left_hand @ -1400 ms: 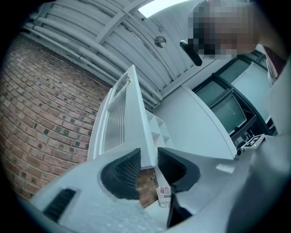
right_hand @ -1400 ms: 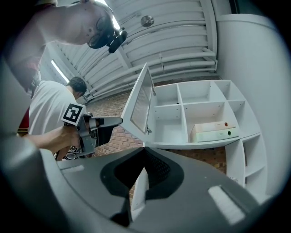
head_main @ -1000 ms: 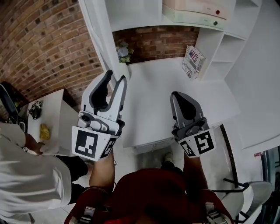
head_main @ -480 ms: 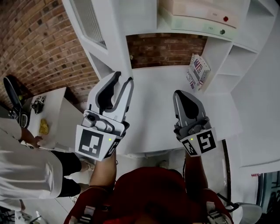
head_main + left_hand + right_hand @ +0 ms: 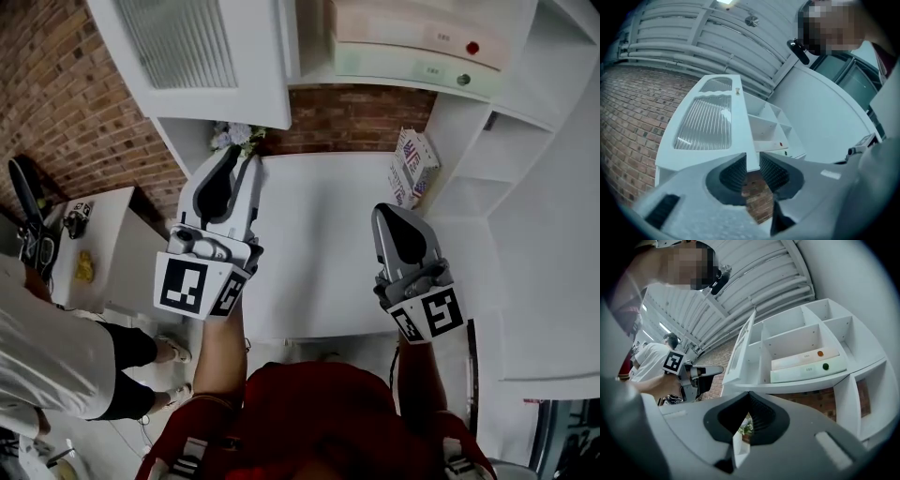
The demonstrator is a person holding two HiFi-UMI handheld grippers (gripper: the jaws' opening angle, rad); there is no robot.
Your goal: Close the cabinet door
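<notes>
The white cabinet door [image 5: 202,56], with a ribbed glass panel, stands swung open at the top left of the head view. In the left gripper view the door [image 5: 712,126] fills the middle, and its lower free corner lines up with the gap between the jaws. My left gripper [image 5: 242,161] [image 5: 751,161] is just under that corner with its jaws closing. I see no pad pressing on the door. To the right, my right gripper [image 5: 392,214] [image 5: 749,397] hangs over the counter, shut and holding nothing. The cabinet shelves [image 5: 806,341] lie ahead of it.
Two flat boxes [image 5: 412,52] with a red and a green dot lie on a shelf. Flowers [image 5: 234,136] and a printed box [image 5: 411,167] stand at the back of the white counter [image 5: 319,244]. A person in a white shirt [image 5: 47,347] stands left beside a side table [image 5: 103,234].
Both grippers have moved forward toward the cabinet. The open door now looms larger at the top of the head view. The left jaws have narrowed.
</notes>
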